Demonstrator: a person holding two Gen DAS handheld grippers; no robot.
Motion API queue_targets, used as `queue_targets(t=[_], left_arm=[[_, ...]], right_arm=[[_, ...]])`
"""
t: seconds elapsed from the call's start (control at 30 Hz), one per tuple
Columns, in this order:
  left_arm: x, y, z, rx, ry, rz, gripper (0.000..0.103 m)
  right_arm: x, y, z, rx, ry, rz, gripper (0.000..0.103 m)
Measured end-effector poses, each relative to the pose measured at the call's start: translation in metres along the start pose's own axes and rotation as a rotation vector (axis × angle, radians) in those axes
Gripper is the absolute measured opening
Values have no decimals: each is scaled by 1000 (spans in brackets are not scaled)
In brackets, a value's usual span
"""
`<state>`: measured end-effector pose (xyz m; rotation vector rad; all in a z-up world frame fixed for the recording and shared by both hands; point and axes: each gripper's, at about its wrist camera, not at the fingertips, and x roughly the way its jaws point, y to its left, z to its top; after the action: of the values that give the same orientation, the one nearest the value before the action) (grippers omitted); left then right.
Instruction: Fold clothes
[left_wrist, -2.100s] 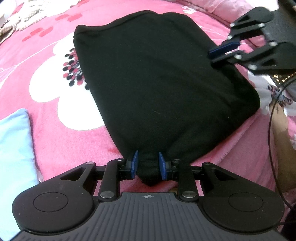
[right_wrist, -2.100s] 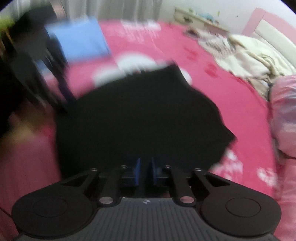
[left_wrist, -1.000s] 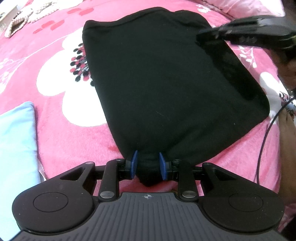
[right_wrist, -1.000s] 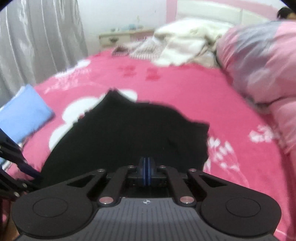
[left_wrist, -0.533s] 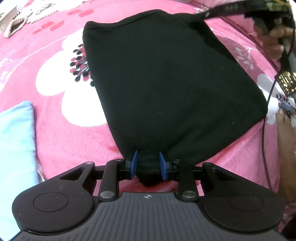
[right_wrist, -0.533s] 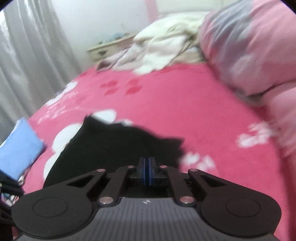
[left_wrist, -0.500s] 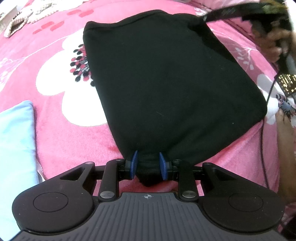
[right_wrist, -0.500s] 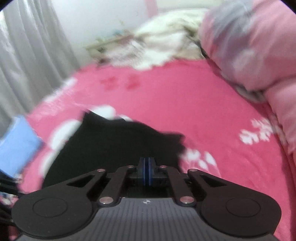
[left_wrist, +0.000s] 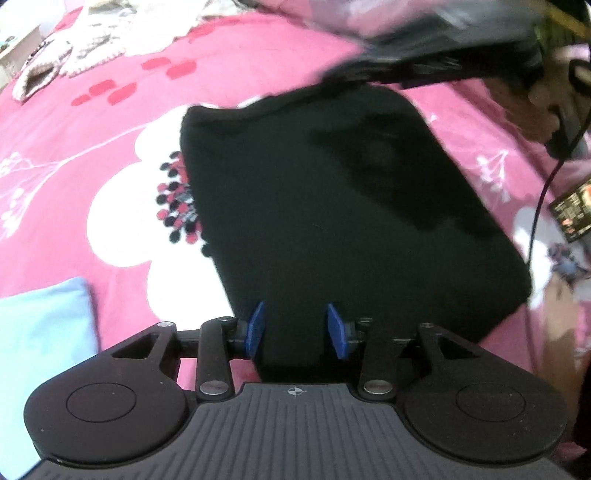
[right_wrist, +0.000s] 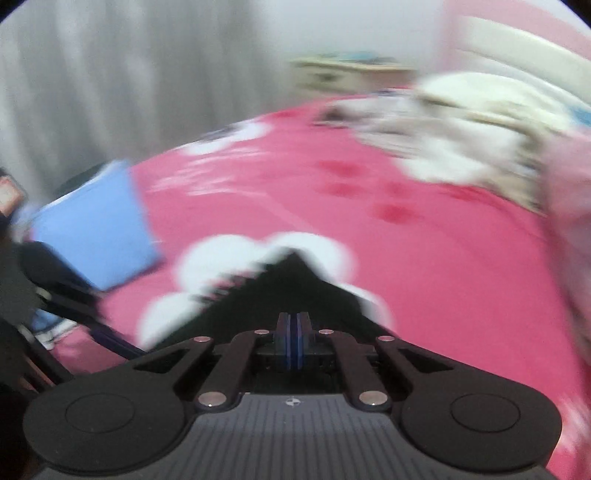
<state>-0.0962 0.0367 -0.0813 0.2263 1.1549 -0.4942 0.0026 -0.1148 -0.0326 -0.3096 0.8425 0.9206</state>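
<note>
My left gripper jaws have just been opening, pads off the black garment's near edge btwn them, since I judge that fold done. Right gripper is pinched closed on nothing, above the garment's far corner; the garment lies folded flat on the pink bedspread, the blue cloth just left of it.

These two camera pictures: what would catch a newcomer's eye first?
A folded black garment lies flat on a bright pink flowered bedspread, filling the middle of the left wrist view. The left gripper straddles its near corner, blue pads just opened off the cloth. A light blue folded cloth lies at the lower left.
</note>
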Motion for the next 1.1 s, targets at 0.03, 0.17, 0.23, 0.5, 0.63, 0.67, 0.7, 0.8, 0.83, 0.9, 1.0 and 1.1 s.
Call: queue_targets(t=[0.03,0.17,0.23,0.5,0.63,0.67,0.7,0.8,0.83,0.9,1.0,1.1], left_arm=[[3,-1,-1,0,10,7,37],[7,-3,-4,-14,2,18,38],[7,-1,-3,-32,4,10,38],[-15,8,7,-59,-48,35,38],[-28,4,27,-44,-117,43,38],[-26,2,33,-42,-120,51,38],[-22,-1,40,-40,-117,61,38],[-4,-12,58,-49,-96,104,38],[7,-13,64,-66,-72,121,38],[22,-14,70,-113,-23,139,38],[28,-16,73,-172,3,170,38],[29,-19,74,-194,18,197,38]], right_arm=[[18,7,6,-19,24,40,3],[80,-6,24,4,70,3,0],[91,-26,33,91,32,-67,0],[-25,-90,12,363,-138,-270,5],[-60,-51,-31,269,-49,-200,5],[-60,-40,-41,249,-30,-185,5],[-58,-32,-51,237,-11,-177,5],[-48,-36,-75,293,33,-229,3],[-46,-45,-82,333,36,-273,3],[-54,-63,-89,392,30,-394,0],[-77,-74,-89,421,-15,-444,3],[-78,-50,-83,351,-45,-303,3]])
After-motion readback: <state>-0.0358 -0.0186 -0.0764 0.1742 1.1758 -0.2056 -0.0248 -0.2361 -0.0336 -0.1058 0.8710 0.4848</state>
